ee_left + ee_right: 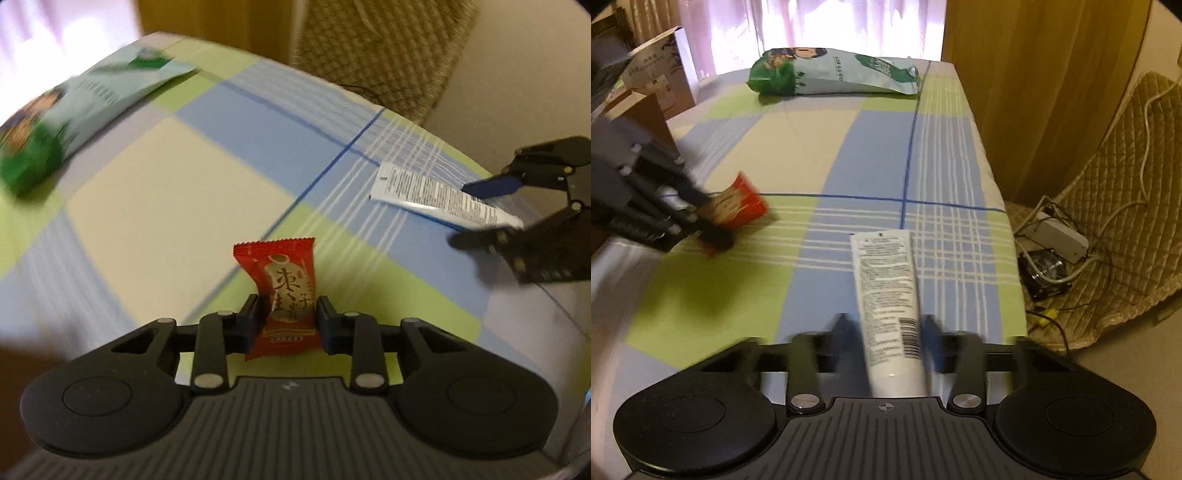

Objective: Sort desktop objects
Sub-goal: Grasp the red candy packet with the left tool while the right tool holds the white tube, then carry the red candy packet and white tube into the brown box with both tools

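My left gripper [286, 314] is shut on a small red snack packet [282, 284] and holds it upright above the checked tablecloth [155, 206]. In the right wrist view the left gripper [713, 221] shows blurred at the left with the red packet [738, 206]. My right gripper [886, 332] is shut on a white tube [886, 288] with printed text, which points away over the cloth. In the left wrist view the right gripper [480, 206] holds the tube [439, 195] at the right. A green and white snack bag [831, 72] lies at the table's far end; it also shows in the left wrist view [74, 110].
Cardboard boxes [653, 81] stand at the table's far left. A quilted beige chair [1115, 192] with a power strip [1056, 236] and cables stands off the right edge. A curtain [1034, 92] hangs behind. The table edge [997, 184] runs along the right.
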The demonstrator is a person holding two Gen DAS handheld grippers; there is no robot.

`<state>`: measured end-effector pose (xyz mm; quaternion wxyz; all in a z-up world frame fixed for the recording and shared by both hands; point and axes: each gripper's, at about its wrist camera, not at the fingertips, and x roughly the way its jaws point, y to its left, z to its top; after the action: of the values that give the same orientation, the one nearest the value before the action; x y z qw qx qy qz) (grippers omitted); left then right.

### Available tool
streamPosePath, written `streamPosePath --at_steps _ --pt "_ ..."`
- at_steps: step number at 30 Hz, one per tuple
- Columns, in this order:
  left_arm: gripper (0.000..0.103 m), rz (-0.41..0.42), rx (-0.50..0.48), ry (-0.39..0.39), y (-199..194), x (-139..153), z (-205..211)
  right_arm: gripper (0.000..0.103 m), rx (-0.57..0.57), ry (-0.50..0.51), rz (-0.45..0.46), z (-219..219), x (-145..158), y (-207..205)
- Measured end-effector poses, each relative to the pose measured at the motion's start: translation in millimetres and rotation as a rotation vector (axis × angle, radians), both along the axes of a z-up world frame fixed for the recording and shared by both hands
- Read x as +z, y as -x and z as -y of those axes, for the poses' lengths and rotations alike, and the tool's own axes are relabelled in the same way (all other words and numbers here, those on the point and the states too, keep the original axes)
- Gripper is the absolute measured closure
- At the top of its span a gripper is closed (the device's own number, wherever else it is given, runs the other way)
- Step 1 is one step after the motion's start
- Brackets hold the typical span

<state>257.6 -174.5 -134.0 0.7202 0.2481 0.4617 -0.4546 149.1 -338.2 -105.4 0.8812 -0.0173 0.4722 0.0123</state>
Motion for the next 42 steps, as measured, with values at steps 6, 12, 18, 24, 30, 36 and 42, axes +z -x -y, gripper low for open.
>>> streamPosePath --at_steps 6,12,18,24,30,36,42 --pt "0.077 -0.037 0.153 0.031 35 17 -48 0.069 0.005 -0.091 -0.034 -14 2 12" --pt "0.077 -0.028 0.278 0.073 67 48 -96 0.070 -0.035 -0.317 -0.073 -38 13 30" --pt "0.077 0.039 0.389 0.117 80 90 -149 0.070 0.015 -0.415 -0.016 -81 62 35" --pt "0.077 0.121 0.488 0.161 83 134 -213 0.070 0.123 -0.480 0.082 -143 114 30" --pt "0.077 0.181 0.597 0.150 81 155 -286 0.070 0.216 -0.501 0.112 -216 131 17" --pt "0.077 0.214 0.653 0.115 65 157 -349 0.070 0.253 -0.574 0.095 -283 132 -13" --pt "0.077 0.239 0.591 0.064 35 151 -380 0.070 0.263 -0.527 0.070 -348 120 -48"
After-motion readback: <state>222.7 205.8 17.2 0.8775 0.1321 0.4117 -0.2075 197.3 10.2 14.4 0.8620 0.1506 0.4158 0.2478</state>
